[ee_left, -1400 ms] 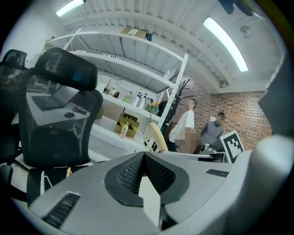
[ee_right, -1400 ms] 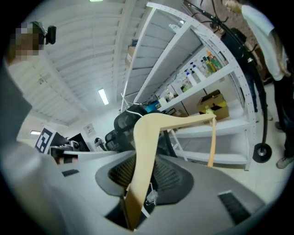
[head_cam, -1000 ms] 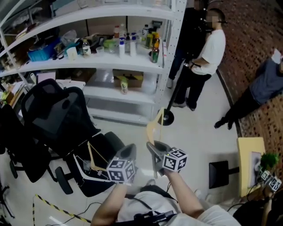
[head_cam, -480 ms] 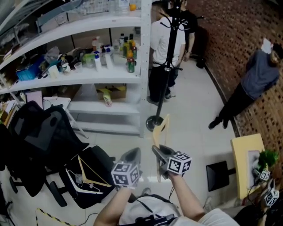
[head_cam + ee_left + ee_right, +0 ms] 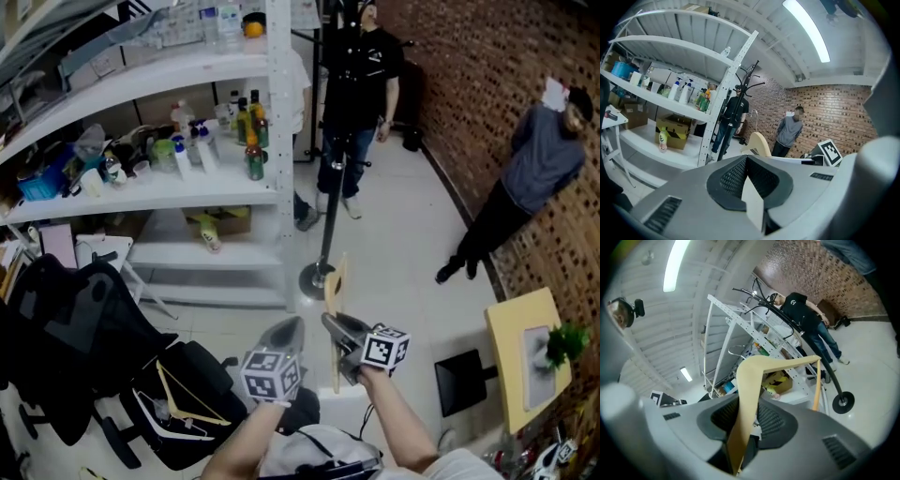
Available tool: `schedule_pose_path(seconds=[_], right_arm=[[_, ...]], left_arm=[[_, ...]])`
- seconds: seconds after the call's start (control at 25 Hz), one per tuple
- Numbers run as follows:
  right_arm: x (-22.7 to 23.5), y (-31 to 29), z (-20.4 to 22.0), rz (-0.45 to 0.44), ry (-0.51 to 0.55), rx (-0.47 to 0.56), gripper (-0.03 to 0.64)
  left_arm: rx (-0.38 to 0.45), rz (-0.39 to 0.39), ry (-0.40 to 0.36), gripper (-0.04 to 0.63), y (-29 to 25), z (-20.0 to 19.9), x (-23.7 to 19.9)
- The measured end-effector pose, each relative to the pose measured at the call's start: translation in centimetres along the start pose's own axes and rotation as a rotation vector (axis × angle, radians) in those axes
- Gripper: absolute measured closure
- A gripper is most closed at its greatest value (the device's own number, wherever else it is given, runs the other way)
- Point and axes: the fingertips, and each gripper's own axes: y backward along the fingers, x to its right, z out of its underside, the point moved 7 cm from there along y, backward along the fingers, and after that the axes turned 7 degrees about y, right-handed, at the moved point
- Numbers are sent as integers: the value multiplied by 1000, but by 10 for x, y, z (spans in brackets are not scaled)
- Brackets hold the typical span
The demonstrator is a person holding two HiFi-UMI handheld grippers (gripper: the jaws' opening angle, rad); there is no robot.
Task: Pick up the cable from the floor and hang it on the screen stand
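Pale floor tiles run between a white shelving unit and a brick wall, with 2 people standing farther off.

Low in the middle of the head view, the wooden hanger is held up off the floor. The right gripper has its 2 jaws clamped narrowly on 1 arm of it. In the right gripper view that arm rises from between the dark pads, bends at the shoulder and runs right, and the bottom bar drops from the far end.

Just beside it, the left gripper points the same way. Its 2 jaws are pressed together with nothing between them, and the hanger's rounded end shows beyond its tips.

Beyond both grippers stands the black stand, its round base on the floor near the shelving's corner post. The hanger is clear of it.

A person in black stands behind the pole, and another in grey leans at the brick wall.

Bottles crowd the middle shelf. At the left are a black office chair and a second hanger lying on a dark seat. At the right, a yellow table carries a small plant.
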Motion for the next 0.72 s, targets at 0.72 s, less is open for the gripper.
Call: schedule_pose_path(seconds=[0.72], right_arm=[[110,-119,-99,-63,-118,-13,477]], left_arm=[[-6,33,-15,607,-145,-87,-69]])
